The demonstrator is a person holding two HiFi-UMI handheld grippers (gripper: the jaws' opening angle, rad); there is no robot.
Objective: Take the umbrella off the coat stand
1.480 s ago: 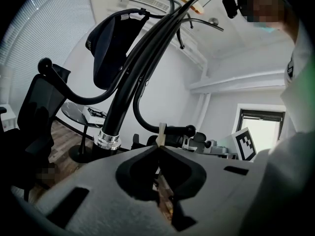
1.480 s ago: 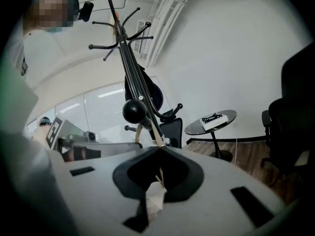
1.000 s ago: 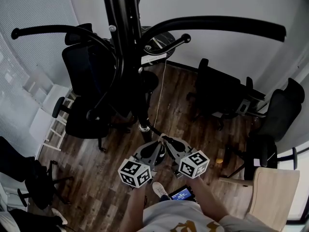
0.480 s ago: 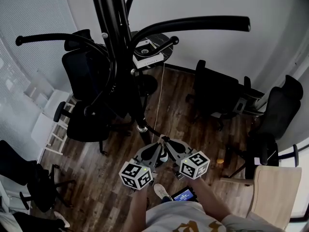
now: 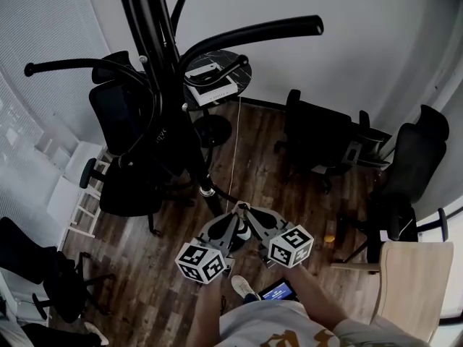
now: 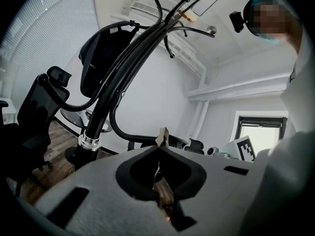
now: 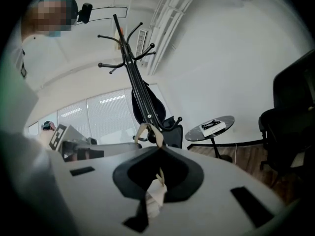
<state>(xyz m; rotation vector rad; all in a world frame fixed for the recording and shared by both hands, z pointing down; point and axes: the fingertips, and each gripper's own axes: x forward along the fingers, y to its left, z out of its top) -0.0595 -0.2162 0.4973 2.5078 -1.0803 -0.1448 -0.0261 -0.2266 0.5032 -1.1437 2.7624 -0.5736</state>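
The black coat stand (image 5: 155, 63) rises just ahead, with curved arms that end in knobs and a silver ring (image 5: 207, 190) low on its pole. It also shows as the stand (image 6: 115, 77) in the left gripper view and the stand (image 7: 135, 77) in the right gripper view. I cannot tell an umbrella apart from its dark tubes. My left gripper (image 5: 235, 212) and right gripper (image 5: 244, 210) meet tip to tip near the pole's foot. Both are shut. A tan strap end (image 6: 161, 135) sticks out of the left jaws, and a tan strap loop (image 7: 147, 131) out of the right. A thin cord (image 5: 238, 143) runs up from them.
Black office chairs stand at the left (image 5: 123, 150), the right (image 5: 318, 136) and the far right (image 5: 412, 165). A small round table (image 5: 217, 78) with a box on it is behind the stand. A wooden chair (image 5: 409, 280) is at my right, on the wood floor (image 5: 268, 165).
The stand and its arms have slid left and up in the head view, and more floor shows. Both grippers stay shut, tip to tip, in about the same place.
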